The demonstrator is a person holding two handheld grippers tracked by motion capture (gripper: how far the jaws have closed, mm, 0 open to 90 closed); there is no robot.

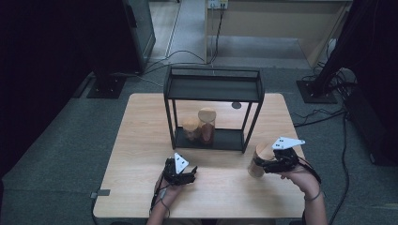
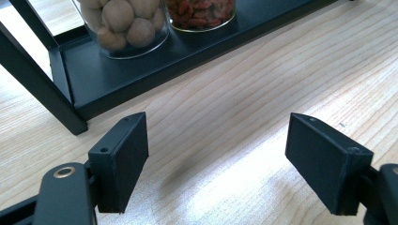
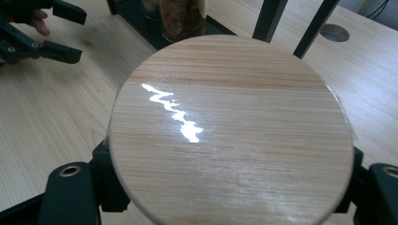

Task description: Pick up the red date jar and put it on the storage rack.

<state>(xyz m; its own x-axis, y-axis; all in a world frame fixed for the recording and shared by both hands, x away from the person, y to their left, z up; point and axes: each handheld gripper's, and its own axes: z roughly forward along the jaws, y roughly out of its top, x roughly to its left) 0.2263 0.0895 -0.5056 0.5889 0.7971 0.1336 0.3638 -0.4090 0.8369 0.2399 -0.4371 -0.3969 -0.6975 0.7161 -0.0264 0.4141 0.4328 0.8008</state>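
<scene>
While clamped between right gripper (image 1: 268,165) jaws: jar (image 1: 259,161), wooden lid (image 3: 230,126). Likely glass, slippery, fragile; best gripped mid-body. Left gripper (image 2: 218,161) spread, empty, short of shelf (image 2: 155,56).

Wooden table (image 1: 141,140): one round hole (image 1: 236,105) near the far edge, right of centre. Grey tab (image 1: 101,192) at the near left corner. Floor beyond the far edge: black cables (image 1: 187,54) and two black stand bases (image 1: 105,86).
</scene>
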